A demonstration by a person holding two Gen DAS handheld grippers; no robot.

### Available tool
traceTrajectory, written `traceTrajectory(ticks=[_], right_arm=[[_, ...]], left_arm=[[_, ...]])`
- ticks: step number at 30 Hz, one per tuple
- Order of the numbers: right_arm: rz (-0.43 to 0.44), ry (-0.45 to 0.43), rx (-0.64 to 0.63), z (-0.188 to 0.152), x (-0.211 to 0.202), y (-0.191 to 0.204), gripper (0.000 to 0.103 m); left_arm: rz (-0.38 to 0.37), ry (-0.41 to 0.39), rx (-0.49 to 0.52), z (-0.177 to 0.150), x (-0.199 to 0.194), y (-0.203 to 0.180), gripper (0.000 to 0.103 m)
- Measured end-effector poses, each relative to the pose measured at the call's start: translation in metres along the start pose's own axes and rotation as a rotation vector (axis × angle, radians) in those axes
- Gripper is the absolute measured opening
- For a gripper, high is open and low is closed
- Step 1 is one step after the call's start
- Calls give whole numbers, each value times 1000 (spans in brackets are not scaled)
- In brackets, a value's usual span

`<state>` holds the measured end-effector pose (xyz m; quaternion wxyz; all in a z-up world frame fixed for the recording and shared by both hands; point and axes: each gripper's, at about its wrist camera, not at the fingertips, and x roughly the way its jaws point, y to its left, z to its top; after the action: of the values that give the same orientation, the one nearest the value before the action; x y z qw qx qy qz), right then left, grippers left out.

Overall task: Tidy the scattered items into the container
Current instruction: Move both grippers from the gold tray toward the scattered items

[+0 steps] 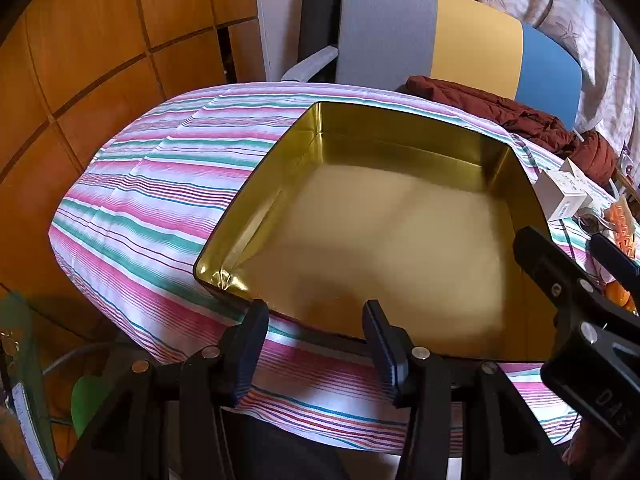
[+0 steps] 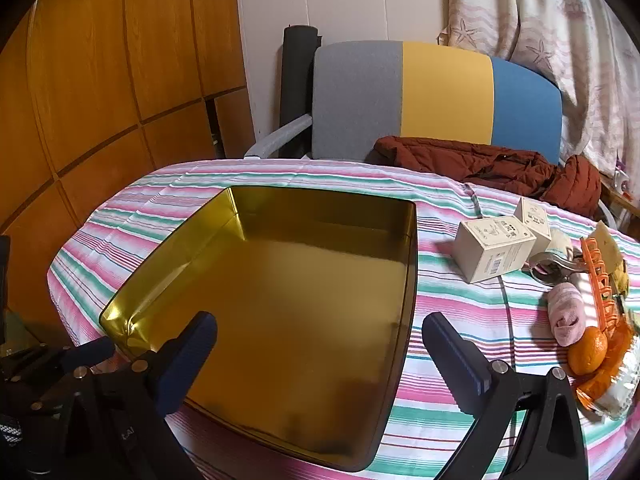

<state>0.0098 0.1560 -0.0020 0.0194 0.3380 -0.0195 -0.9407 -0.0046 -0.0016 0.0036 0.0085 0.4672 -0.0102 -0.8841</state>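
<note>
Gold tin container [image 2: 304, 312] on the striped tablecloth [image 2: 460, 308], nothing inside it, lid off.

Left gripper [image 1: 316, 340] at the container's near rim, jaws partly apart, nothing between the pads; only cloth and the tin's edge showing in the gap. Tilted steeply down toward the container.

Right gripper [image 2: 320, 356] over the container's near right corner, jaws spread wide, gripping nothing; left finger [image 2: 188, 356] above the tin's floor, right finger [image 2: 456, 364] just outside the tin's right wall, over the cloth.

Scattered items to the right of the container, all outside it:
- two small cream boxes [image 2: 494, 254], nearest the container, touching each other;
- roll of tape [image 2: 554, 258] just beyond the boxes, farther from the container;
- orange hair claw [image 2: 600, 280] farther right again;
- rolled pink sock [image 2: 566, 316] nearer than the tape, well apart from the container;
- mandarin [image 2: 588, 350] touching the sock's near end, beside an orange packet [image 2: 604, 384] at the picture's edge.

Beyond the container's far side: a rust-red jacket [image 2: 480, 164] on the table edge, then a chair back [image 2: 436, 96] in grey, yellow and blue.
</note>
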Motion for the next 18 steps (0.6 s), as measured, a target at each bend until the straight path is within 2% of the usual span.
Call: traceTrajectory(ticks=[11, 18], right_arm=[[-38, -9, 68, -3, -5, -21, 103], [-44, -20, 74, -9, -14, -37, 103]], left_arm=[[1, -13, 15, 0, -2, -7, 49], [-24, -33, 54, -2, -5, -23, 49]])
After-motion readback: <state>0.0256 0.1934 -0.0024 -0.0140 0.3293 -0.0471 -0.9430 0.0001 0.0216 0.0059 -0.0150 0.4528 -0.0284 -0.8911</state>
